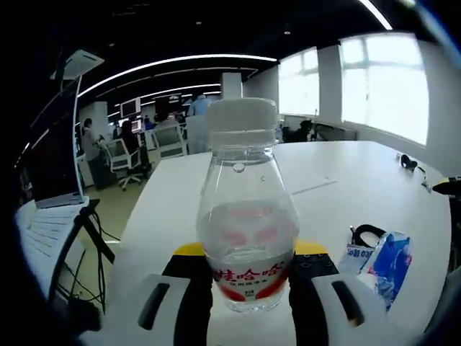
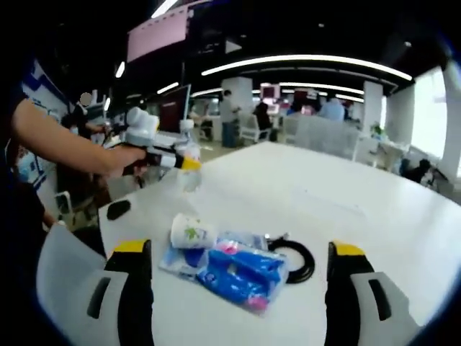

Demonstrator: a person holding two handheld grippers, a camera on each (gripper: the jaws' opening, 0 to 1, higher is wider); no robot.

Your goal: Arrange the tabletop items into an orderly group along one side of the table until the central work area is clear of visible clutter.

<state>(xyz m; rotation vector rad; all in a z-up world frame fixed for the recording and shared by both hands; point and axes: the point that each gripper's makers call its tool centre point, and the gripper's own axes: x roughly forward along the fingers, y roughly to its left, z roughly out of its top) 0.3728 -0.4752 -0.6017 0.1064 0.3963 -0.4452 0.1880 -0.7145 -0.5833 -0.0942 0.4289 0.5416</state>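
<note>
Clear plastic forms the bottle (image 1: 245, 209), which stands upright between the fingers of the left gripper (image 1: 248, 288) in the left gripper view. Both fingers press against the lower body of the bottle, one on each side of its red and white label. The bottle carries a white screw cap and holds a small amount of clear liquid near its base; the upper part is empty. Beyond the fingers lies the white surface (image 1: 346, 180). To the right of the right-hand finger, a blue and white packet (image 1: 382, 263) lies flat, with a black cable (image 1: 366, 232) just behind it.

In the right gripper view, the fingers of the right gripper (image 2: 238, 288) stand wide apart and hold nothing. Between them, on the surface (image 2: 346, 209), lie the blue packet (image 2: 234, 270) with pink markings, a white cup (image 2: 191, 232) on its side touching the packet's far left corner, and the coiled black cable (image 2: 295, 259) just to the right of the packet. What the cup contains cannot be told. Farther off, to the left of the left-hand finger, a small black object (image 2: 117, 209) rests near the surface edge. Beyond it, a hand (image 2: 119, 160) holds the left gripper (image 2: 184, 164), which grips the bottle (image 2: 189, 162) above the surface.
</note>
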